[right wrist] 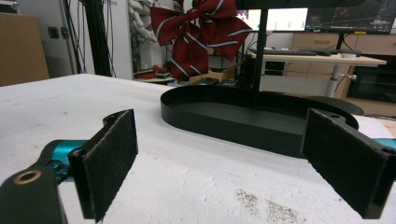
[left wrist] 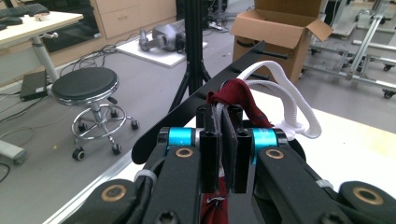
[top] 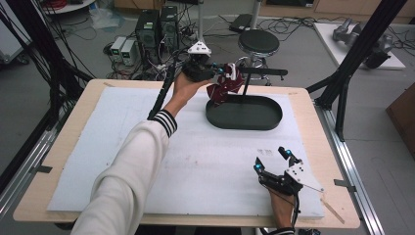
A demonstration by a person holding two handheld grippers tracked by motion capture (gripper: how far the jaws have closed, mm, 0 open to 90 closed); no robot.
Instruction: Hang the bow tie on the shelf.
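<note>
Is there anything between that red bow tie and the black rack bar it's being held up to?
Nothing visible. The left gripper is shut on the red bow tie, holding it right beside the rack bar above the black tray; its white loop hangs by the bar.

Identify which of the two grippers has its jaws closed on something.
The left gripper, raised over the black tray, pinching the red striped bow; the right gripper rests open.

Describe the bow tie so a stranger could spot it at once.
Start at the black oval tray at the far side of the white-covered table; a thin black stand rises from it. Beside that stand, the left gripper holds the bow tie: dark red with pale stripes and a white strap.
</note>
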